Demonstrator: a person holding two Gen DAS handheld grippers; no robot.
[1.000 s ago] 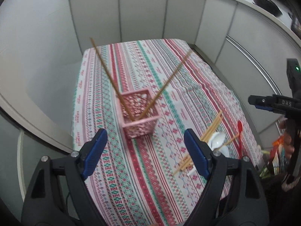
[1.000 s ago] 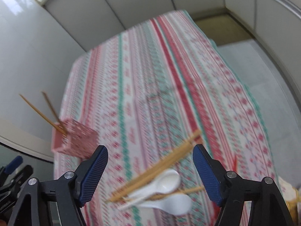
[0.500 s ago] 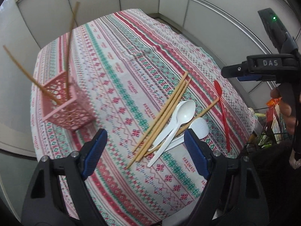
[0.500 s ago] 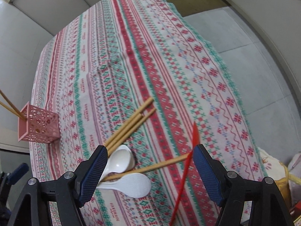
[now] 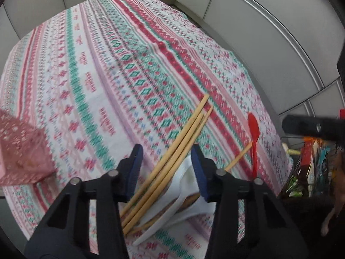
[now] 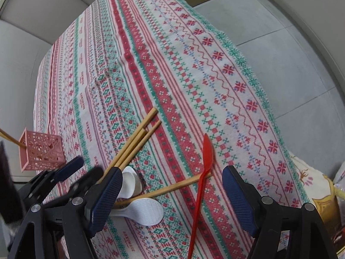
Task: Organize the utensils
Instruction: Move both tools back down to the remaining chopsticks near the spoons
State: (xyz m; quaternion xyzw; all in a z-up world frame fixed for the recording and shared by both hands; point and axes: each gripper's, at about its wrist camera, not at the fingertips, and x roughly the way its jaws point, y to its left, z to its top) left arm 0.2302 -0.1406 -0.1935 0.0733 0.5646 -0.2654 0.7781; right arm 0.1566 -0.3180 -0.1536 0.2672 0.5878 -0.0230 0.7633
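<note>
Three wooden chopsticks (image 5: 183, 142) lie in a bundle on the patterned tablecloth, also in the right wrist view (image 6: 138, 138). My left gripper (image 5: 167, 159) is open and straddles them low over the cloth, above white spoons (image 5: 183, 185). A fourth chopstick (image 6: 172, 188) lies crosswise under a red spoon (image 6: 202, 172). White spoons (image 6: 146, 211) lie beside it. My right gripper (image 6: 170, 196) is open and empty above the red spoon. The pink basket (image 6: 41, 153) holds chopsticks at the left.
The tablecloth's right edge (image 6: 254, 79) drops to a grey floor. Grey panel walls (image 5: 258, 21) surround the table. A bag with packets (image 5: 310, 164) stands beyond the table's near right corner.
My left gripper has swung right and dropped from near the pink basket onto the chopstick bundle. My right gripper has moved slightly closer to the red spoon.
</note>
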